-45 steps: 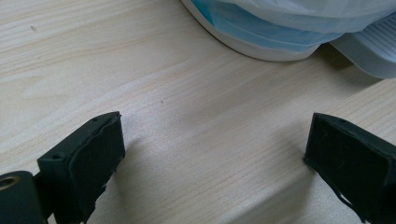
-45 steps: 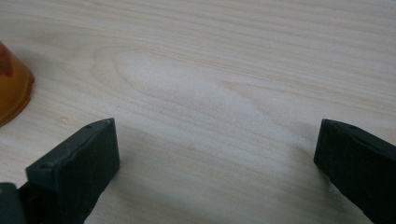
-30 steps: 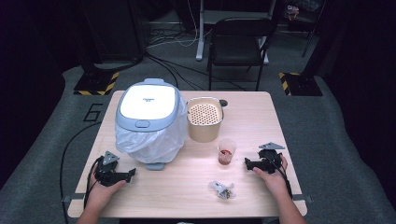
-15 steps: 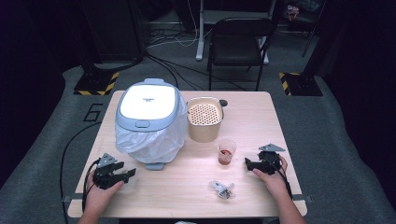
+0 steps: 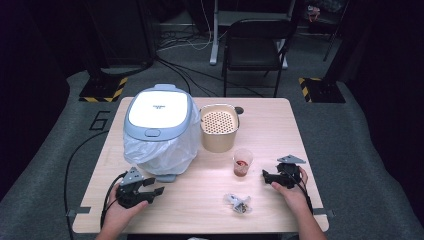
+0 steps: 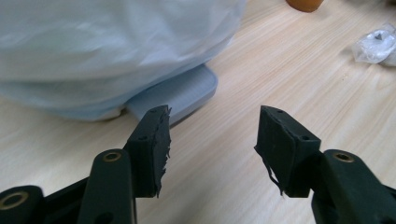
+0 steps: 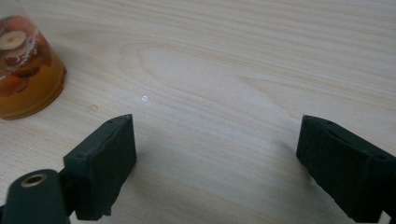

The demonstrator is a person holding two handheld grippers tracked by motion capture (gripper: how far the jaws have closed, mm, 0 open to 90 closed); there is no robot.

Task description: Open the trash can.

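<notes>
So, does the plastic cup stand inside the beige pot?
No, the cup stands on the table, in front of the pot and apart from it.

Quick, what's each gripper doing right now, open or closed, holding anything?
Left gripper: jaws apart, narrower gap, just been closing, nothing between them.
Right gripper: jaws wide open, just been opening a little, nothing between them.
</notes>
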